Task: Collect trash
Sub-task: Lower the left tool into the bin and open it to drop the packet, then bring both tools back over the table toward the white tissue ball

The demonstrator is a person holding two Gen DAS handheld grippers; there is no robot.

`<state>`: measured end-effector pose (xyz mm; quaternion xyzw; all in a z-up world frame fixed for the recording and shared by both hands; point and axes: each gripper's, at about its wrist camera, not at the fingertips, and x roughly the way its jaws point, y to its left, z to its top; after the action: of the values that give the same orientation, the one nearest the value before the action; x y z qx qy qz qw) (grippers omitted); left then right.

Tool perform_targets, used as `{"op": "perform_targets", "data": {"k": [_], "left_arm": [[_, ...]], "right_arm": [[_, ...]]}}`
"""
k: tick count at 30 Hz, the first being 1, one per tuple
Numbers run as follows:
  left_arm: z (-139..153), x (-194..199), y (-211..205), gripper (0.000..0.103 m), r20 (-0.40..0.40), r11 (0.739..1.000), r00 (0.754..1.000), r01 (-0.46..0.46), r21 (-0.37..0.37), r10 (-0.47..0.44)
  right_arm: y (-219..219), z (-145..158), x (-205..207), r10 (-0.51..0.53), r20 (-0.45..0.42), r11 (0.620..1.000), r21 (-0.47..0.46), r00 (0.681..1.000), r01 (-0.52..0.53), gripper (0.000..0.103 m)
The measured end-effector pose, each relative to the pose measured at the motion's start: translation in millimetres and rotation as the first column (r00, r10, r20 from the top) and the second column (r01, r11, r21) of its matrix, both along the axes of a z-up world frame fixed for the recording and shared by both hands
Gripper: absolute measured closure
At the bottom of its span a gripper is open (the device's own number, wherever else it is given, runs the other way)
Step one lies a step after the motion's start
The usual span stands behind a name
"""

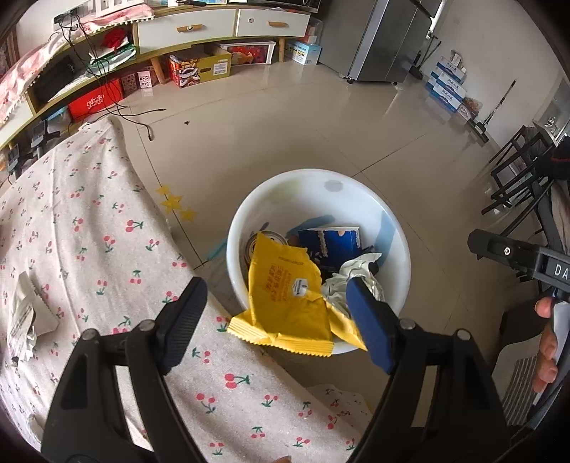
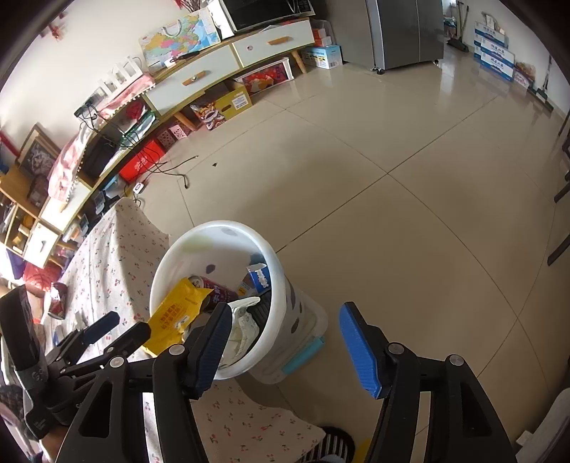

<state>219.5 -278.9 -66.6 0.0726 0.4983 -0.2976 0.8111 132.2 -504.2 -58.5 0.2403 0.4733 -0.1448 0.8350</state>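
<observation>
**K:** Across the top of both views: long TV cabinet (image 1: 185,26) with white drawers, boxes and loose cables under it, grey fridge (image 1: 388,35) upper right. Beige tile floor (image 1: 320,117) fills the middle, mostly bare. Stacked blue-white cartons (image 1: 447,80) along the right wall, dark chair frames (image 1: 516,171) at right edge of the left wrist view.

**M:** Nearer in?

**K:** Cherry-print tablecloth (image 1: 89,231) takes the lower left; its edge runs diagonally down to the white trash bin (image 1: 402,285), which stands on the floor just beside the table. Bin holds a blue carton (image 1: 331,242), a red can (image 2: 221,294), crumpled white paper (image 1: 356,277). Yellow wrapper (image 1: 285,302) lies tilted over the near rim, half in, half out over the table edge.

**M:** Anything left on the table?

**K:** Torn silver-white wrapper (image 1: 26,317) at far left of the left wrist view, well apart from the bin. Another can-like item (image 2: 57,302) on the cloth at left in the right wrist view, too small to identify.

**M:** Grippers?

**K:** Left gripper (image 1: 281,320) angled steeply down over the table edge, jaws spread wide, yellow wrapper seen between them, pads not pressing it. Right gripper (image 2: 285,342) also tilted down, beside the bin on its right, jaws apart, nothing between them. A hand's fingers (image 1: 545,345) show at lower right behind it.

**M:** Clearance?

**K:** Open floor beyond and right of the bin. Table edge hugs the bin's left side.
</observation>
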Motion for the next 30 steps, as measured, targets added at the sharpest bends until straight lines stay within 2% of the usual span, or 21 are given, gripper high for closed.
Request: {"op": "perform_targets", "data": {"k": [10, 15, 19, 24, 30], "left_arm": [[9.9, -13.6, 58.4, 0.018, 0.012, 0.994, 0.994, -0.108, 0.003, 0.108], [9.9, -18.5, 95.4, 0.017, 0.011, 0.984, 0.985, -0.175, 0.038, 0.175], [13.0, -21.5, 127.6, 0.016, 0.011, 0.974, 0.974, -0.225, 0.032, 0.225], [13.8, -28.4, 161.2, 0.010, 0.032, 0.964, 0.965, -0.261, 0.051, 0.260], [10.6, -32.4, 200.2, 0.008, 0.037, 0.951, 0.955, -0.297, 0.087, 0.295]], "right_arm": [[21.1, 16.0, -6.5, 0.034, 0.029, 0.999, -0.024, 0.999, -0.034, 0.033], [38.1, 23.7, -4.3, 0.063, 0.046, 0.997, -0.036, 0.997, -0.062, 0.030], [57.1, 27.6, -0.4, 0.095, 0.042, 0.994, -0.060, 0.995, -0.092, 0.026], [88.1, 30.9, 5.8, 0.159, 0.015, 0.982, -0.103, 0.987, -0.156, 0.019], [127.6, 31.0, 13.8, 0.241, 0.003, 0.965, -0.107, 0.970, -0.240, 0.017]]}}
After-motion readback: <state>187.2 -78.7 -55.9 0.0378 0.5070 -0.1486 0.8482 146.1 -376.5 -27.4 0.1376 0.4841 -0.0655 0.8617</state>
